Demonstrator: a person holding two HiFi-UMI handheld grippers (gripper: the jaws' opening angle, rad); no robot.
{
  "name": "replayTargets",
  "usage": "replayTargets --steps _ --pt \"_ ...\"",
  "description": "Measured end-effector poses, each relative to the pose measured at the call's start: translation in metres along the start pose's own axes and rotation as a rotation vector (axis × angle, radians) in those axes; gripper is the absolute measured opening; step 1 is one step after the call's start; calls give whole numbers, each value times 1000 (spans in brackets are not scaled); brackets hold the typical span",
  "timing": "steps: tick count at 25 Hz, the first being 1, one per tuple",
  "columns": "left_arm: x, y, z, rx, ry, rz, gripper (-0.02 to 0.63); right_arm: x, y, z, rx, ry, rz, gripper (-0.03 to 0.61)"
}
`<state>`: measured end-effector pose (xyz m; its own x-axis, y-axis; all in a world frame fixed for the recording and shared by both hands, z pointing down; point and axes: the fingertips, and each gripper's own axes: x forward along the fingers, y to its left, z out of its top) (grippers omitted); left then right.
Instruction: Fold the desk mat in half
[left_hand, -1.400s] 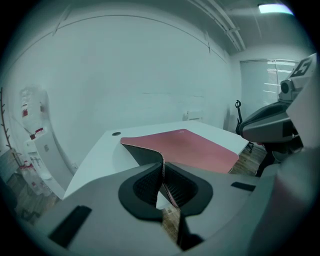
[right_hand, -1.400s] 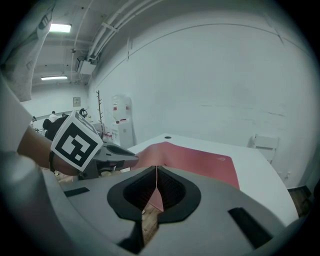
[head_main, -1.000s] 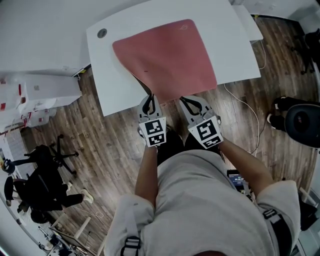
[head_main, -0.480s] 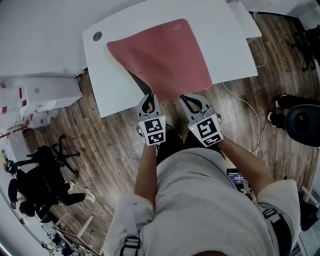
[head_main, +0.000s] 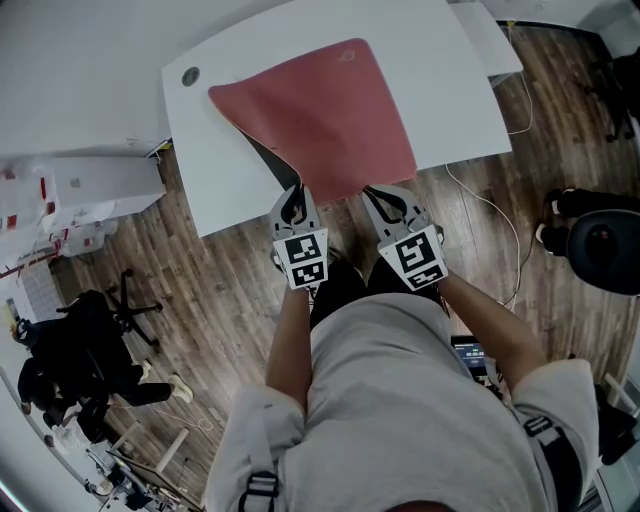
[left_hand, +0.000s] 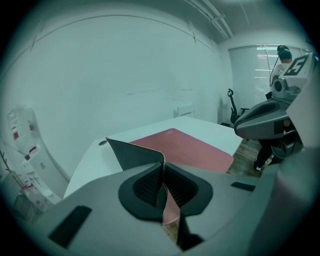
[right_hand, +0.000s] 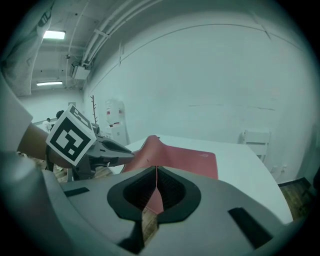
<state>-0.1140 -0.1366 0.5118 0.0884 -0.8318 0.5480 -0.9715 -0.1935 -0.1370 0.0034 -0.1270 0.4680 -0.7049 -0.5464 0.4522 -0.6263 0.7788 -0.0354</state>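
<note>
1. The left gripper (head_main: 293, 196) stood at lower centre of the head view, just left of the middle. In the left gripper view its jaws were closed on the near left corner of the desk mat (head_main: 330, 110). The thin edge was pinched between the dark pads and the corner stood up, showing its dark underside.
2. The desk mat lay on the white table (head_main: 455, 85) in the upper centre of the head view, pink side up. From both grippers it stretched away toward the top of the frame. Its near edge was at the jaws and its far edge was near the far side of the table. Its left part was raised off the table, while the rest lay flat. I could not tell surely which side of it was the longer.
3. The right gripper (head_main: 386, 193) stood just right of the left one, at the same near edge. In the right gripper view its jaws were closed on the mat, with the pink sheet held between the pads.
4. Neither hand was nearer, since both held the same edge. In my judgement the fold needed this edge carried up and over toward the far edge, with the 2 grippers moving together.
</note>
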Motion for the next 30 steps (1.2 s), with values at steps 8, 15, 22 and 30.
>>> replayTargets --steps 8,15,22,30 --pt "8 -18 10 6 -3 -21 28 -6 -19 -7 16 0 -15 40" --pt "10 -26 16 22 -5 -36 28 -9 -28 -12 42 -1 -24 40" --pt "17 -38 19 50 4 -60 28 -10 -38 -16 66 -5 -34 40" --pt "24 -54 22 66 19 -78 28 -17 -50 -22 90 -6 -43 40"
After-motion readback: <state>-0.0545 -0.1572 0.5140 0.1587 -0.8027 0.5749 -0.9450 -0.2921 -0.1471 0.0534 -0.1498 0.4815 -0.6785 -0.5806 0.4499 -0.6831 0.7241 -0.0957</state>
